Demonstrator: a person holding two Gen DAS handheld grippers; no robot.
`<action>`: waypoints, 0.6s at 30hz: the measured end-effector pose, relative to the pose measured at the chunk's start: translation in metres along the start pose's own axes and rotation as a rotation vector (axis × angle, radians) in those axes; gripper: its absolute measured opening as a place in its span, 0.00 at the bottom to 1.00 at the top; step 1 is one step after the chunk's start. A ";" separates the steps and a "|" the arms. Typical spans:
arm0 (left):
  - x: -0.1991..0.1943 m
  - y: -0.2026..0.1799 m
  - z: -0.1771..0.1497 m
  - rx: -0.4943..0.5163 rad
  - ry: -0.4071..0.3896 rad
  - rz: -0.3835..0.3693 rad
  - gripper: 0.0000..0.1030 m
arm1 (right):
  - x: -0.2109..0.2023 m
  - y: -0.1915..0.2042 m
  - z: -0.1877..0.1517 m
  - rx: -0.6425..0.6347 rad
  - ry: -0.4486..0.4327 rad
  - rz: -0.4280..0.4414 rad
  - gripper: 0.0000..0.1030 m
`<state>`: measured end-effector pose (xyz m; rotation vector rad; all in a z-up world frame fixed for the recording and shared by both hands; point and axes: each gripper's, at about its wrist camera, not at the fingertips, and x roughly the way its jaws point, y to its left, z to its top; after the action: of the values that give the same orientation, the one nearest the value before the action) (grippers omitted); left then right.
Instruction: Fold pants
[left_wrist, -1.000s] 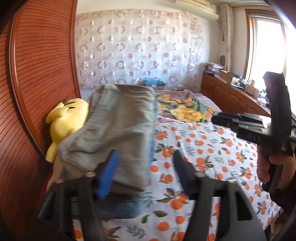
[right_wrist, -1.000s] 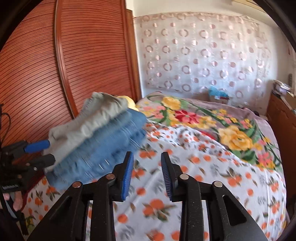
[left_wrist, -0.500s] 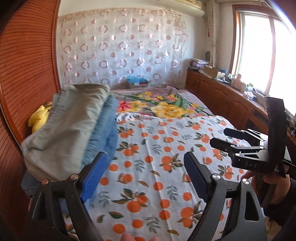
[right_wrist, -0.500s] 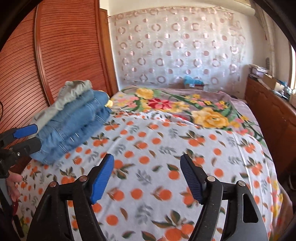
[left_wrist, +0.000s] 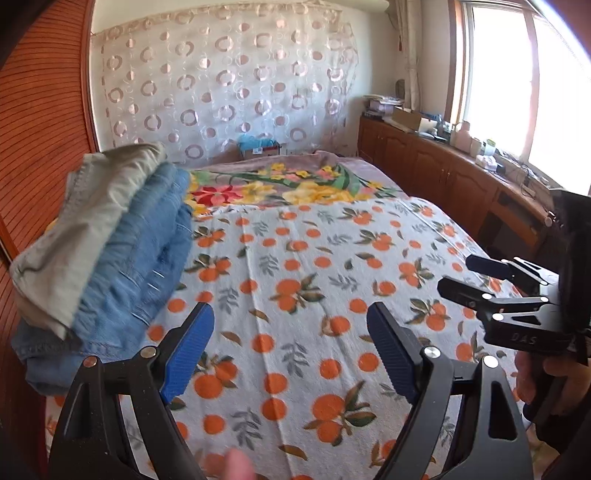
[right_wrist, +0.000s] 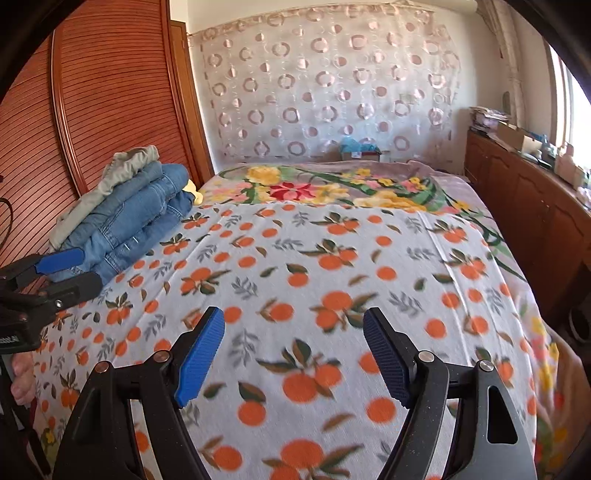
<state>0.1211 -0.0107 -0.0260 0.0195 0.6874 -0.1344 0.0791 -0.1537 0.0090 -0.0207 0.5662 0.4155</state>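
Observation:
A stack of folded pants lies at the left edge of the bed: grey-green pants (left_wrist: 85, 218) on top of blue jeans (left_wrist: 144, 258). The stack also shows in the right wrist view, grey pants (right_wrist: 122, 170) over jeans (right_wrist: 140, 218). My left gripper (left_wrist: 291, 347) is open and empty, just right of the stack and above the bedspread. It also appears in the right wrist view (right_wrist: 62, 269). My right gripper (right_wrist: 293, 347) is open and empty over the middle of the bed. It shows at the right of the left wrist view (left_wrist: 469, 275).
The bed carries an orange-print sheet (right_wrist: 332, 280) and a floral blanket (right_wrist: 332, 188) behind it. A wooden slatted wardrobe (right_wrist: 92, 110) stands left of the stack. Wooden cabinets (left_wrist: 443, 177) with clutter run along the right under a window. A yellow plush toy (right_wrist: 194, 192) peeks out behind the jeans.
Both grippers have let go of the stack and opened wide. The stack now rests on the bed at the left, and both grippers have drawn back to the right.

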 end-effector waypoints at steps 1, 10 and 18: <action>0.000 -0.004 -0.003 0.003 0.003 0.003 0.83 | -0.005 -0.002 -0.003 0.005 -0.003 -0.004 0.77; -0.023 -0.024 -0.012 0.017 -0.017 -0.042 0.83 | -0.053 -0.011 -0.021 0.036 -0.026 -0.020 0.77; -0.070 -0.038 -0.014 0.036 -0.077 -0.026 0.83 | -0.100 -0.013 -0.025 0.047 -0.074 -0.013 0.77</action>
<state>0.0535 -0.0393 0.0084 0.0401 0.6084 -0.1720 -0.0053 -0.2062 0.0394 0.0362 0.5021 0.3883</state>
